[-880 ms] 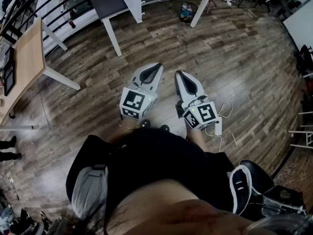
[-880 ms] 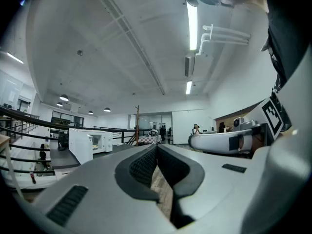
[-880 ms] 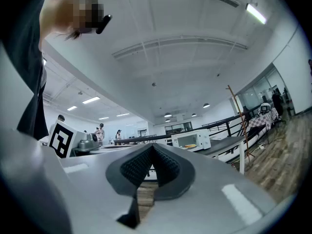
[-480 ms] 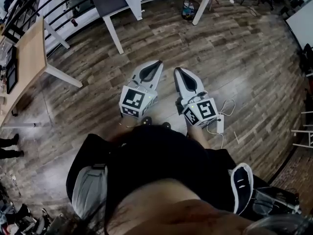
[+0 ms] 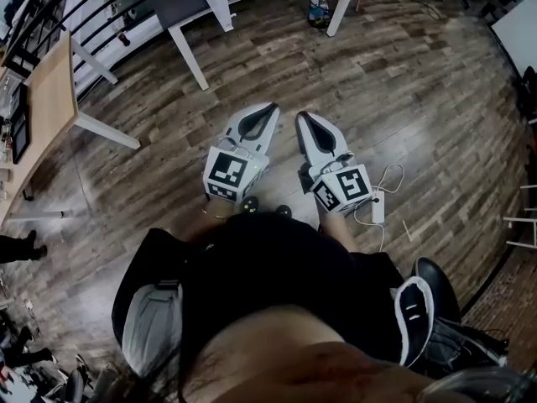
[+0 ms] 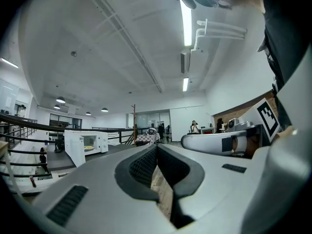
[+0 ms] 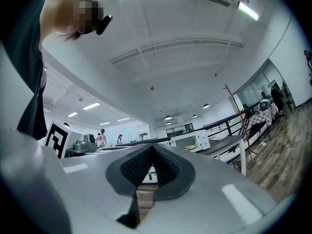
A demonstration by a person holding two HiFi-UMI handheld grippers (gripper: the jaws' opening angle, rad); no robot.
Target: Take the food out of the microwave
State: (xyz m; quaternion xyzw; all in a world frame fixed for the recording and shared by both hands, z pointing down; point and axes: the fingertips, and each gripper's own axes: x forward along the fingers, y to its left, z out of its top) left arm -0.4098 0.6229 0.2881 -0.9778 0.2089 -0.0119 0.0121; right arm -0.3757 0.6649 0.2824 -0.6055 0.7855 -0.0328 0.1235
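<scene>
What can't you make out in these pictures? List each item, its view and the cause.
Food in the microwave: left gripper view, too small, just a yellow patch.
Dark table: head view, cut off by the top edge.
Floor beneath the person: head view, hidden by their body.

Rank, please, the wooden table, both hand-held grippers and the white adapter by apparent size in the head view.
Largest: wooden table, though cropped.
Next: left hand-held gripper and right hand-held gripper, alike.
Smallest: adapter.

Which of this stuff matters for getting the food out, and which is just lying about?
For the job: microwave; food inside it; left gripper and right gripper, jaws shut, empty.
Lying about: wooden table; white cable on the floor.
</scene>
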